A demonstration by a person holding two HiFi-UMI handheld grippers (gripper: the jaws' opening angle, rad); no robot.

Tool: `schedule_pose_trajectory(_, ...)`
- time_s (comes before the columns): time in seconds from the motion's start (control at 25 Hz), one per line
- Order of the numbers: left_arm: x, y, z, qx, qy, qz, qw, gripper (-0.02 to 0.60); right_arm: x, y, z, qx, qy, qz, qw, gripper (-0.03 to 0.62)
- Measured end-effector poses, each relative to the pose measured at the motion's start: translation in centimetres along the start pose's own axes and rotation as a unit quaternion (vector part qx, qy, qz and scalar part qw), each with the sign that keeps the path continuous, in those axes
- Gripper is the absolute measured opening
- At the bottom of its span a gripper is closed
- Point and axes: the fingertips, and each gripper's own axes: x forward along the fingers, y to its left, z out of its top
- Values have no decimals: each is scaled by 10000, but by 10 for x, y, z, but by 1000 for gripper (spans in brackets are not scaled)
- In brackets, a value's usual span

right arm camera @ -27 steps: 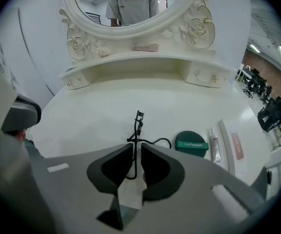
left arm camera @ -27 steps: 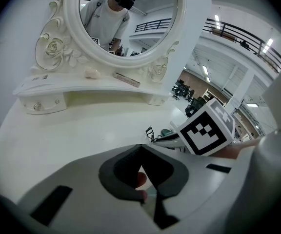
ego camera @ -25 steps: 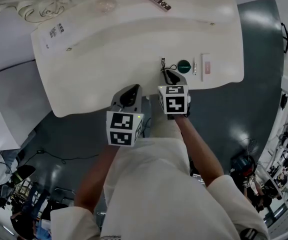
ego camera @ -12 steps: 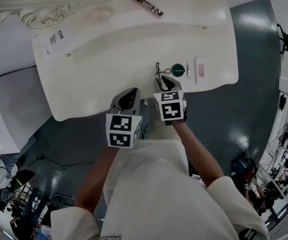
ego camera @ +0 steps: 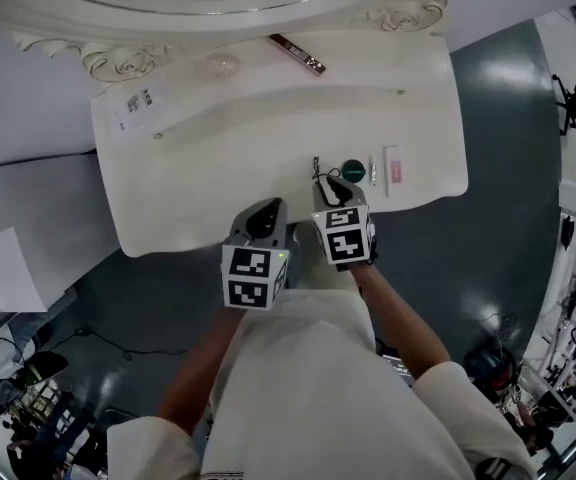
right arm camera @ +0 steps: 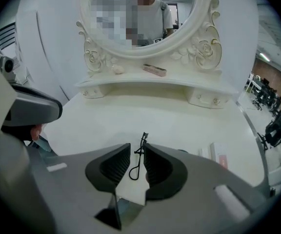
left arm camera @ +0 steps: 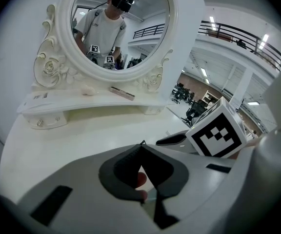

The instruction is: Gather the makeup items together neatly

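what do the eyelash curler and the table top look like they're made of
Eyelash curler: thin black wire-like frame with loop handles, probably coated or painted metal; too small to be sure.
Table top: smooth cream-white surface with soft glare, likely painted or lacquered wood or board; the core does not show.

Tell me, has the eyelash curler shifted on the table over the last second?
No. The eyelash curler lies just left of the green round case, with the same gap and angle as before.

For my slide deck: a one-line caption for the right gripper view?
Right gripper, jaws just opened wider and empty, above a black eyelash curler lying on the vanity table.
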Motion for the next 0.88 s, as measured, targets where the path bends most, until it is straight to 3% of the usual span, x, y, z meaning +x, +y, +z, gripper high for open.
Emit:
schedule_pose_trajectory(0.64, -28, -10, 26, -50, -376, 125, 9992, -5, -42, 26, 55, 38, -831, 452, 9955, 72)
schedule_pose_trajectory(0.88, -48, -3, 47, -353, -645, 86, 9973, -5, -66, 50, 83, -162, -1188, 698, 9903, 72)
